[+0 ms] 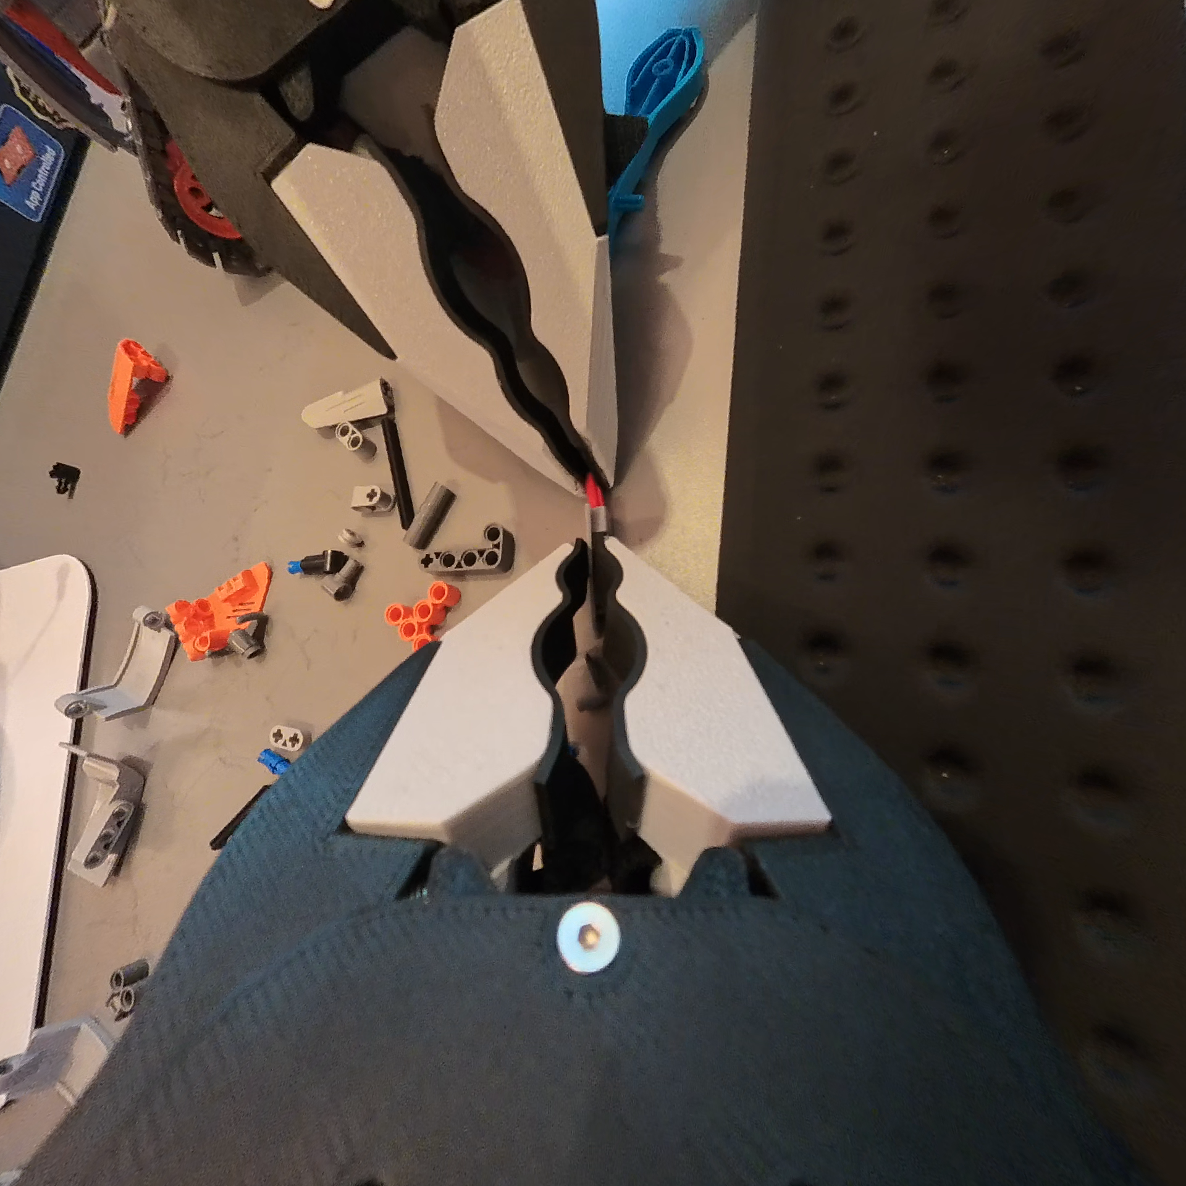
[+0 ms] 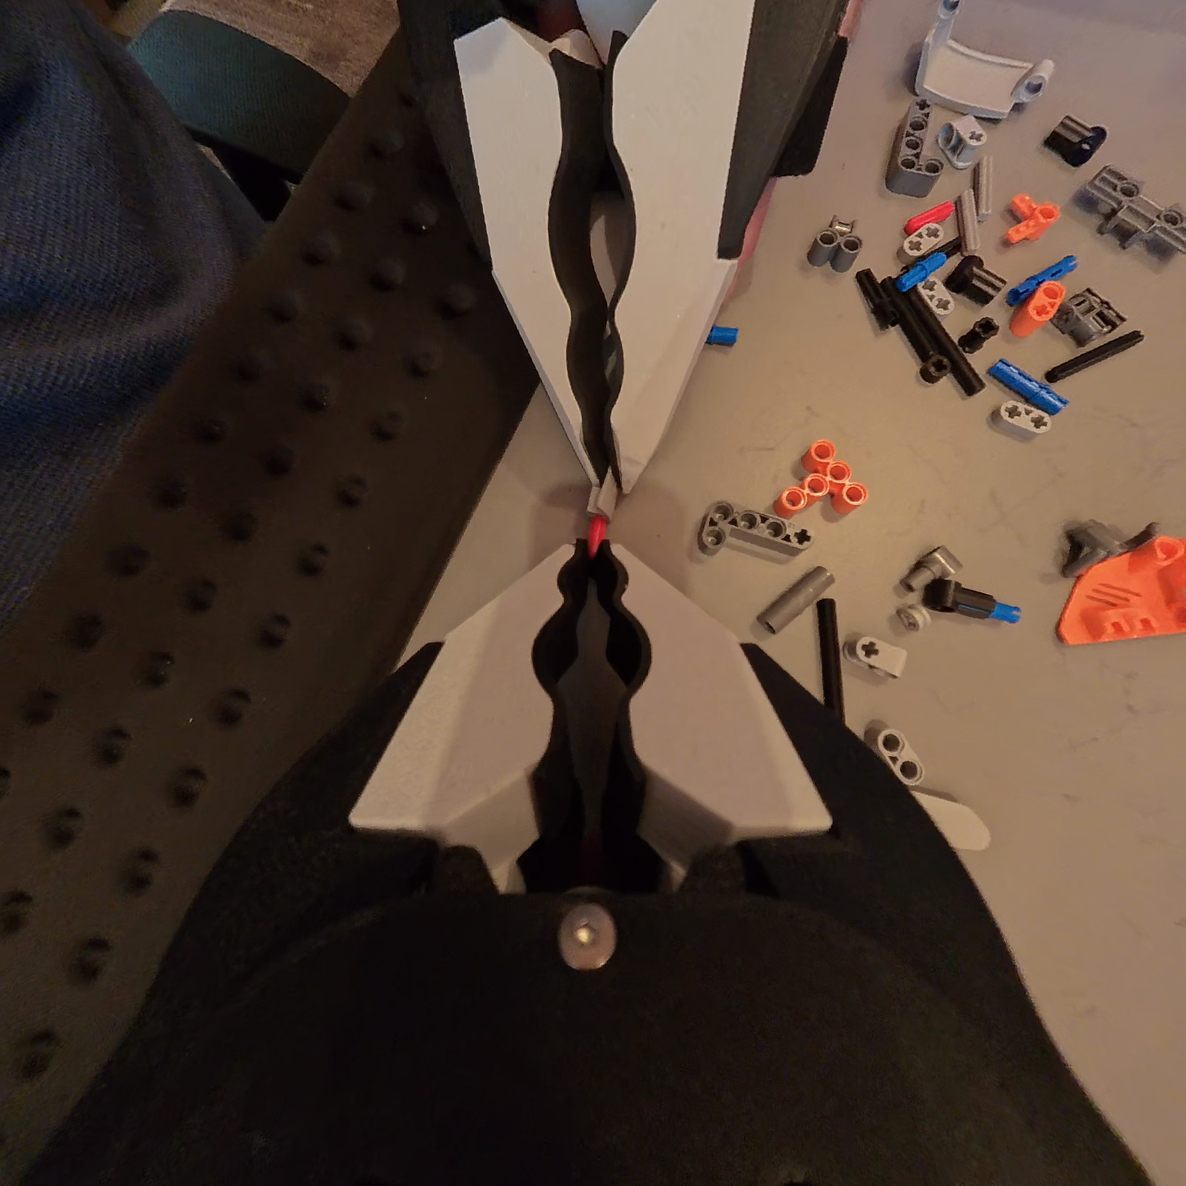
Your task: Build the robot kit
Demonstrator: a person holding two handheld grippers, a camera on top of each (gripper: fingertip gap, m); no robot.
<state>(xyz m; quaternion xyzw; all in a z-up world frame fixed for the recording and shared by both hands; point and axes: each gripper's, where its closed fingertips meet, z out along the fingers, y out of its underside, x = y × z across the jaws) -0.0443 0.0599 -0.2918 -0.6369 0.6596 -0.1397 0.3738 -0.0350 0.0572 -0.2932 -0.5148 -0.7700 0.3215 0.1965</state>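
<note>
My two grippers meet tip to tip above the grey table [image 1: 212, 488]. In the left wrist view my left gripper [image 1: 593, 545] is shut on a small grey connector piece [image 1: 599, 518] that sticks out just past its tips. My right gripper [image 1: 593, 478] comes in from above, shut on a thin red pin [image 1: 593, 491]. The pin's end meets the grey piece. The right wrist view shows the same: my right gripper [image 2: 597, 549] holds the red pin [image 2: 597, 531], and my left gripper [image 2: 603, 484] holds the grey piece [image 2: 600, 499].
Loose building pieces lie on the table: a grey L-beam [image 2: 754, 526], an orange T-shaped piece [image 2: 828, 484], an orange panel [image 2: 1129, 597], black axles and blue pins [image 2: 1027, 385]. A black studded mat [image 2: 192, 577] borders the table. A white board [image 1: 38, 770] lies at the left edge of the left wrist view. The tips of both grippers are at nearly the same place.
</note>
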